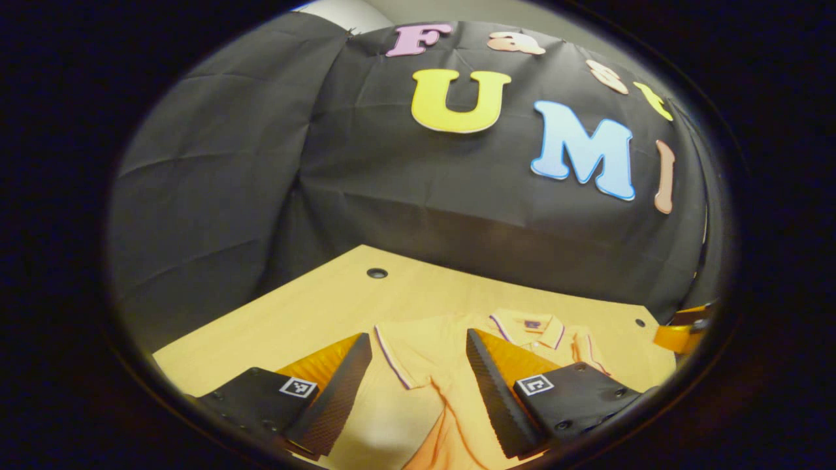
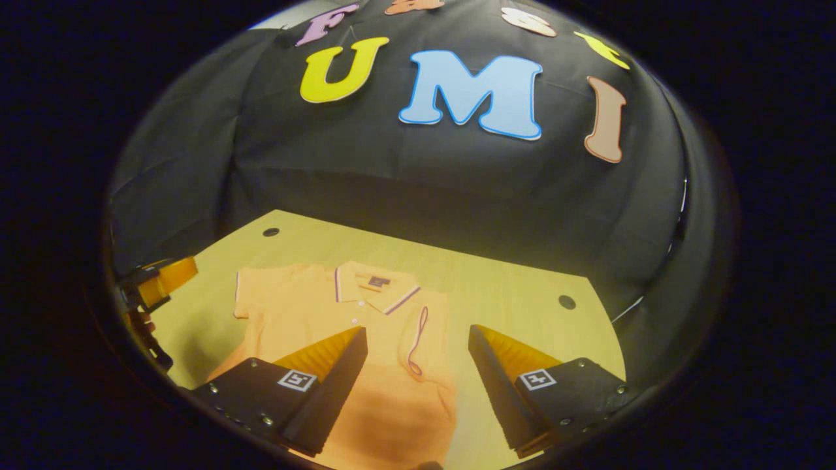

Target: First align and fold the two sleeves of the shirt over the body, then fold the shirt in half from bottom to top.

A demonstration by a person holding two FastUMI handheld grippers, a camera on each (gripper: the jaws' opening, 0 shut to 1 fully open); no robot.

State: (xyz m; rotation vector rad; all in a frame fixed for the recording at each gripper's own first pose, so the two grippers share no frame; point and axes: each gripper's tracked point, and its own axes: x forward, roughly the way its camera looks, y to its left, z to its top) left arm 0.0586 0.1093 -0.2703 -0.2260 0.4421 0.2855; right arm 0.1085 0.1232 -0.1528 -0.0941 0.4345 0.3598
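The shirt (image 2: 339, 326), an orange polo, lies flat on the wooden table (image 2: 509, 287), collar toward the booth's cloth wall. On its left side the sleeve (image 2: 261, 294) lies spread out; on the right, the other sleeve (image 2: 424, 326) is folded over the body. The left gripper (image 1: 418, 391) hangs above the shirt, its 2 fingers spread wide apart. The right gripper (image 2: 418, 385) likewise hangs over the shirt with fingers parted, holding nothing.

**Shirt on the table, grippers above its sides**

The shirt (image 2: 353, 339) lies on the table (image 2: 509, 287), collar (image 2: 375, 287) toward the booth wall. In the right gripper view it fills the lower centre, with the left hand-held gripper (image 2: 153, 281) at the left edge. In the left gripper view the right hand-held gripper (image 1: 682, 329) is at the right edge.
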